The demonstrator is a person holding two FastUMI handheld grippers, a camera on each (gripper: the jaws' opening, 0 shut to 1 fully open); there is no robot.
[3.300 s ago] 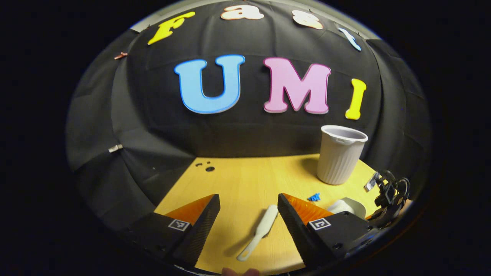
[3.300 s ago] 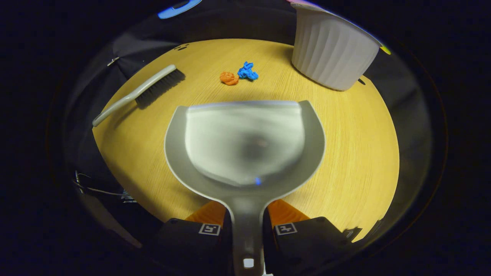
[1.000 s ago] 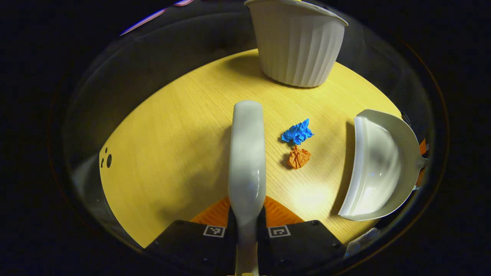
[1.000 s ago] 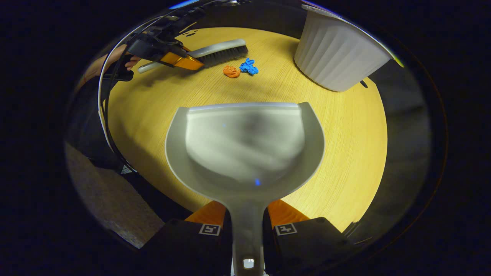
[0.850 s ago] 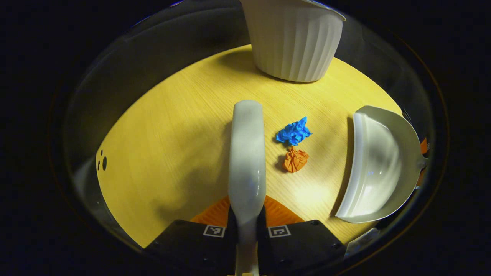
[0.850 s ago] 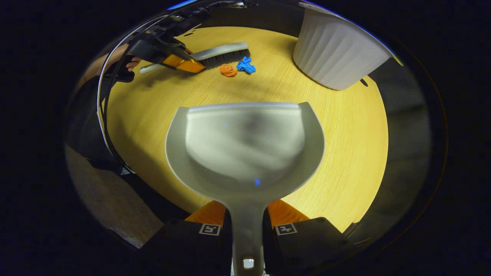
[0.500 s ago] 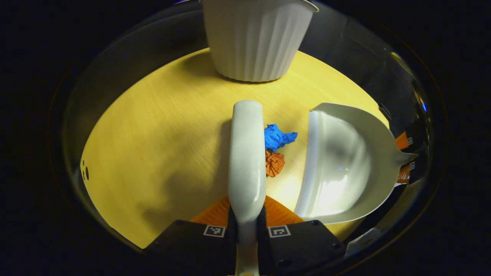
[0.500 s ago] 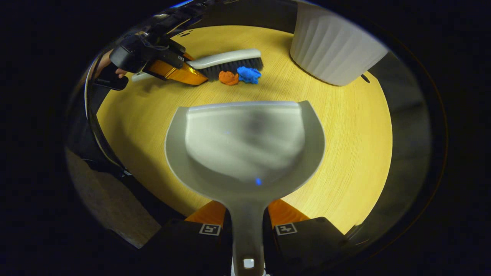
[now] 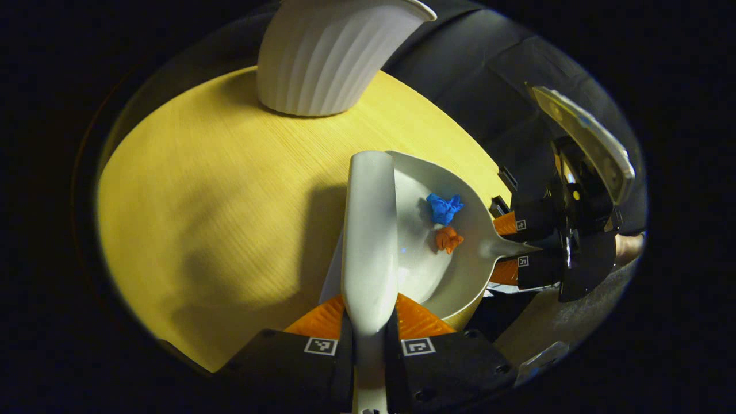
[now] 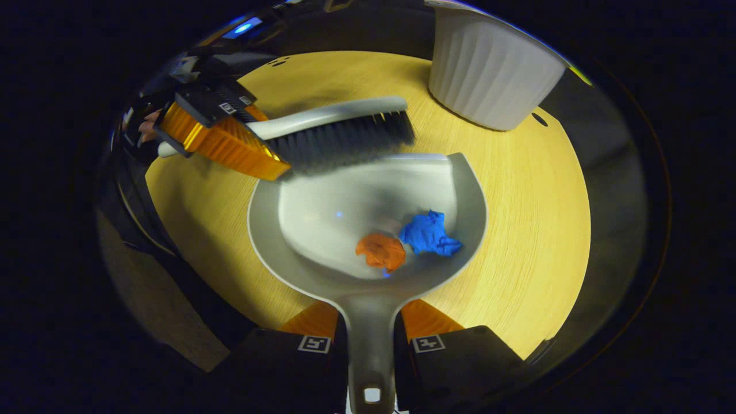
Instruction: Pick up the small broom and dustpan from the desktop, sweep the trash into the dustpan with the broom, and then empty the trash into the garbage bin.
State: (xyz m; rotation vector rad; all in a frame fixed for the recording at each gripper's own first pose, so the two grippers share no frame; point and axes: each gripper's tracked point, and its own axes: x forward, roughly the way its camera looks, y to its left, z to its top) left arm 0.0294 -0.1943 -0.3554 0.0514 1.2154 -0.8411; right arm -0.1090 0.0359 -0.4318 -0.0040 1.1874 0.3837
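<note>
Both bits of trash are sitting in the dustpan [image 10: 368, 218] right now: the blue paper wad [image 10: 428, 234] and the orange paper wad [image 10: 380, 251] are touching each other near the back of the pan, lower centre of the right gripper view. In the left gripper view I see the same pair, blue wad [image 9: 444, 207] above orange wad [image 9: 448, 239], just right of centre inside the dustpan [image 9: 425, 253].

My right gripper [image 10: 371, 339] is clamped on the dustpan's handle at the bottom of its view, fingers pressing it from both sides. The pan's front lip rests on the yellow wooden surface [image 10: 517, 230].

My left gripper [image 9: 371, 339] is clenched on the broom [image 9: 370, 230] handle, and the broom runs straight up the middle of that view, partly covering the pan. From the right gripper view the broom [image 10: 339, 129] sits at the upper left, its dark bristles right at the pan's front edge.

The white ribbed garbage bin [image 10: 491, 75] stands upright on the surface at the upper right of the right gripper view, near the pan but not touching it; it's at the top centre of the left gripper view [image 9: 322, 57].
</note>
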